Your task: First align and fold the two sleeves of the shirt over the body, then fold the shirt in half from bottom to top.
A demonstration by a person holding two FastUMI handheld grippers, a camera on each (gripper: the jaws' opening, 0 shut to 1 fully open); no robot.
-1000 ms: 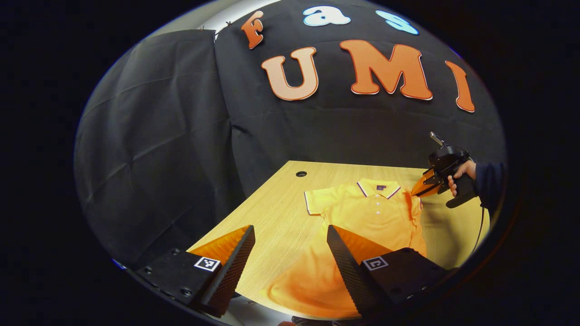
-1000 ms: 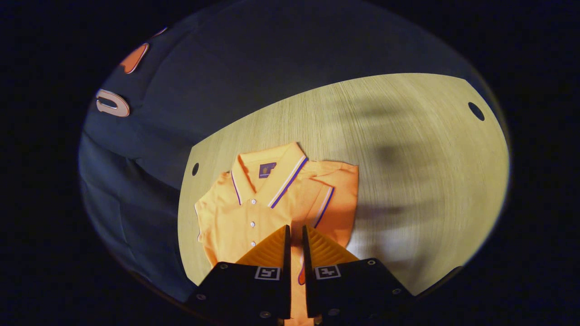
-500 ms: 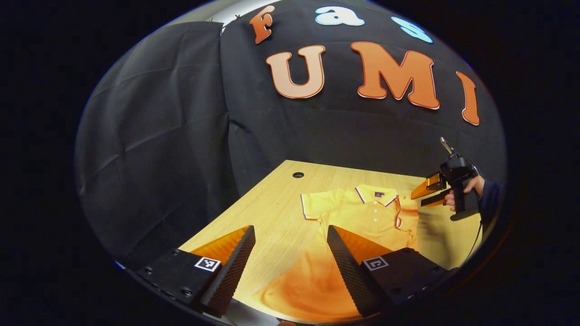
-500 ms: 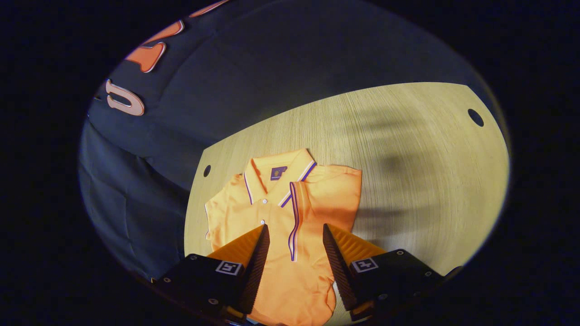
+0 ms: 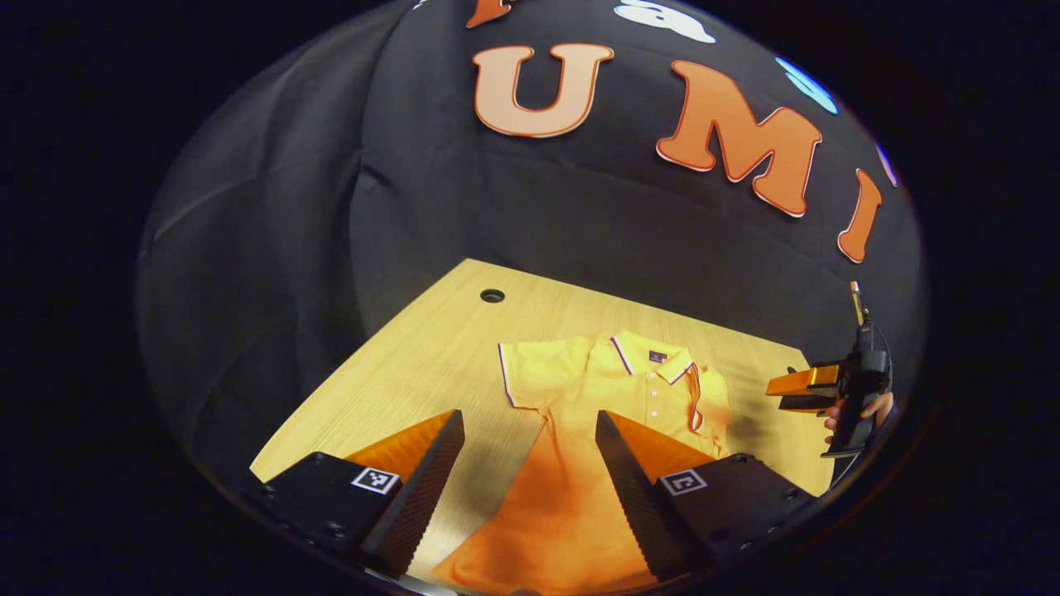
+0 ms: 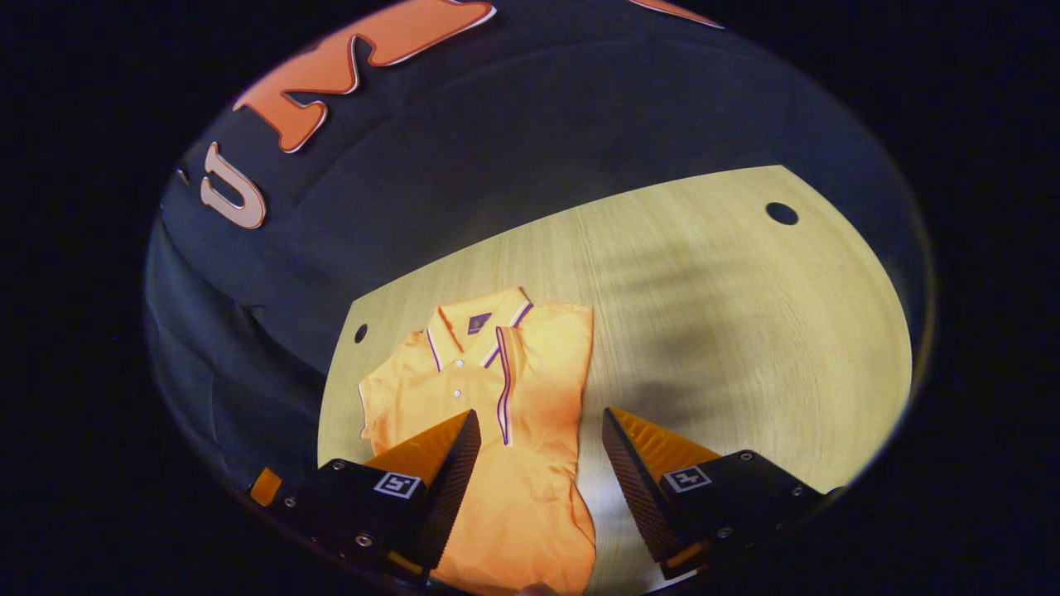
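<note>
Risk lies with the polo shirt's [image 6: 489, 430] folded right sleeve [image 6: 542, 364] springing open; the left sleeve [image 5: 542, 377] lies unfolded, both grippers [image 5: 530, 463] [image 6: 538, 463] gaping, empty.

The shirt [image 6: 505, 463] is bright orange, its collar [image 6: 476, 327] and sleeve cuff [image 6: 503, 389] edged in white and purple stripes; the desk [image 6: 729, 331] is pale wood grain.

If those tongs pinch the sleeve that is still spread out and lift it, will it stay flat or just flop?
Likely flop: the orange shirt is thin cloth, and its folded sleeve already lies limp over the body. The spread sleeve would probably drape from the pinch. It looks light and, on the smooth wooden table, may slide when pushed.
</note>
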